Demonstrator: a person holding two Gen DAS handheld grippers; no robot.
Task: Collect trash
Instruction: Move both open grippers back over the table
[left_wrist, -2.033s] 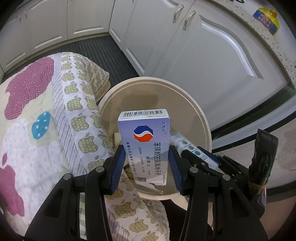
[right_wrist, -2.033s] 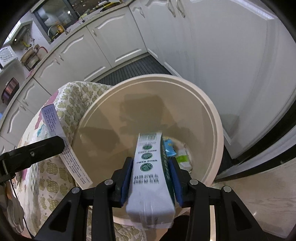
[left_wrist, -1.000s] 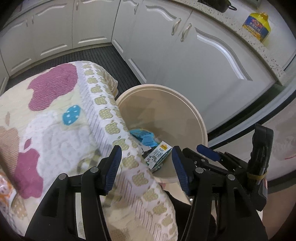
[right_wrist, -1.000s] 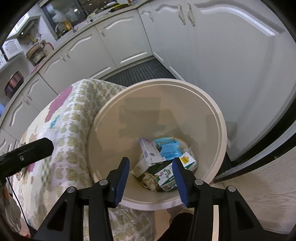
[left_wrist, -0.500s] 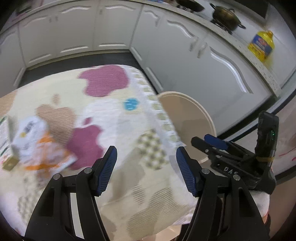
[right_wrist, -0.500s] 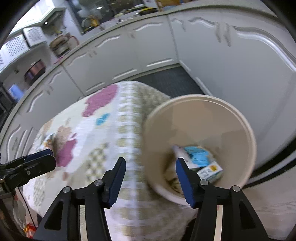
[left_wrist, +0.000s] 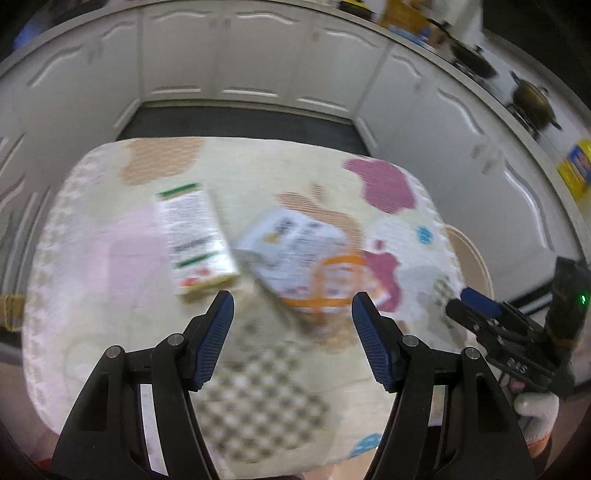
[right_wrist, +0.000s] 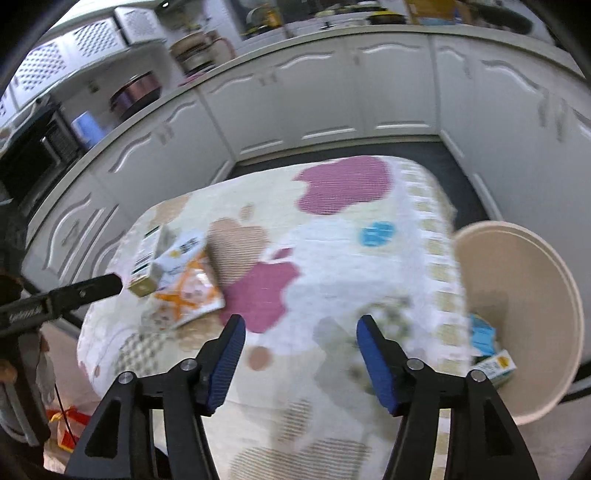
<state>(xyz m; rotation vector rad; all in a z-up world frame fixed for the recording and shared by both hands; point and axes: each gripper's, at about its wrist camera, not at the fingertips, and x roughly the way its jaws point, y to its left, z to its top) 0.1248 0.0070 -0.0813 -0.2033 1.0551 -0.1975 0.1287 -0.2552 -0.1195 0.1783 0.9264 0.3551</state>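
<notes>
White panelled cabinets (left_wrist: 236, 55) wrap round me on three sides, countertop (right_wrist: 332, 40) above. Dark ribbed floor mat (left_wrist: 236, 123) along cabinet base. Quilted patchwork cover (right_wrist: 332, 258) drapes table before me. Pots (left_wrist: 532, 99) on counter at my right; microwave (right_wrist: 33, 155) and shelves at left. Frames motion-blurred.

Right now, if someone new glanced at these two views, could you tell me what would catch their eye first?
Probably the patchwork cloth with its purple blotches, covering the table. On its far left side lie two pieces of trash, touching: a green-and-white carton and a white-and-orange packet. Beside the table's right edge stands the cream bin with cartons already inside, while both tongs, left and right, hang open and empty.
</notes>
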